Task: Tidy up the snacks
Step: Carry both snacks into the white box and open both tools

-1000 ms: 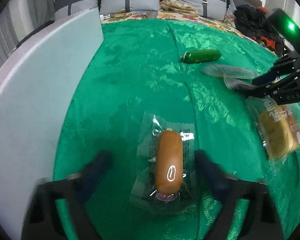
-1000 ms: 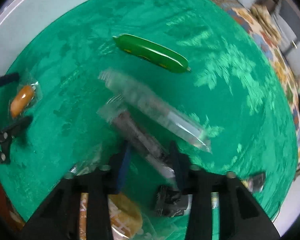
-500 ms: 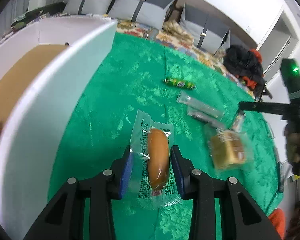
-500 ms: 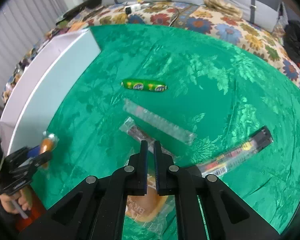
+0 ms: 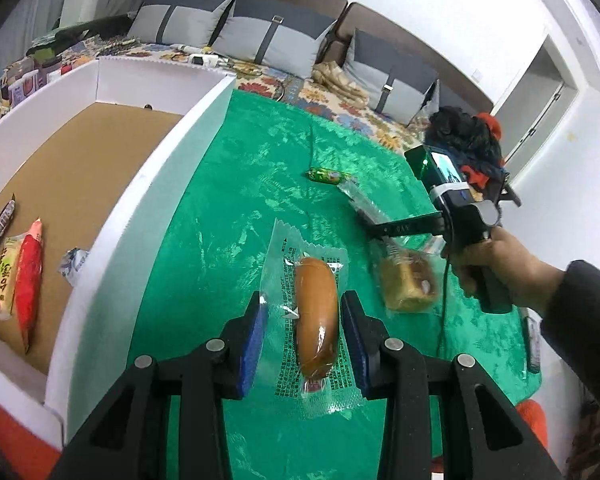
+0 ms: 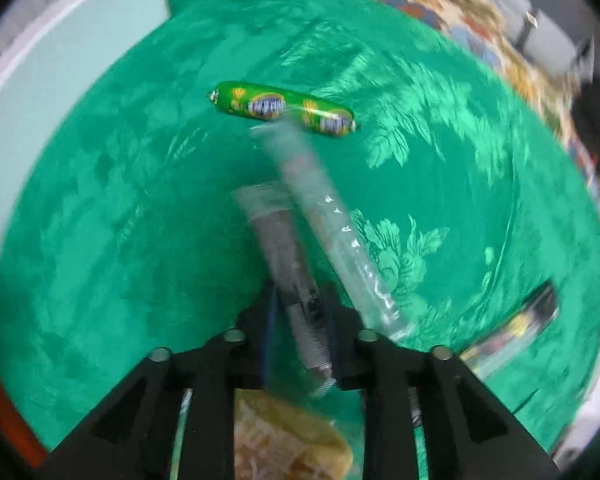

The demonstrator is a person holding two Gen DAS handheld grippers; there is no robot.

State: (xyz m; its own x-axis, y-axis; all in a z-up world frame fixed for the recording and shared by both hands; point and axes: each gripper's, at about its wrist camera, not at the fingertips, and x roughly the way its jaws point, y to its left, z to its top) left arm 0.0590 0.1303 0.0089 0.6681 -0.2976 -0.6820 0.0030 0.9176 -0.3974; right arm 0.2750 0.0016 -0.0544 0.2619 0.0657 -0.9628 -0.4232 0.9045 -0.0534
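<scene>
The white box (image 5: 148, 184) stands at the left of the green cloth (image 5: 240, 208), its brown floor holding a red stick pack (image 5: 29, 280), a yellowish pack beside it and a dark thin stick at the far left. Right of the box wall, the left gripper (image 5: 303, 322) pinches a sausage (image 5: 315, 312) sealed in a clear printed wrapper; the sausage is orange-brown and glossy, rounded at both ends, and its long axis runs straight away from the camera, lined up with the fingers, with the wrapper's upper flap reaching past the tips. It hangs lifted over the cloth, just beside the box wall. Further right, a small cake (image 5: 408, 284) in clear film lies on the cloth, with a hand (image 5: 484, 264) holding the right gripper (image 6: 300, 312) above it. In the right wrist view, blurred, this gripper is clamped on a dark snack stick (image 6: 284, 256) in clear wrap, whose long axis points away from the fingers and slightly leftward. A clear tube pack (image 6: 328, 224) lies just to its right, slanting the same way, and a green sausage (image 6: 282, 108) lies crosswise beyond both.
</scene>
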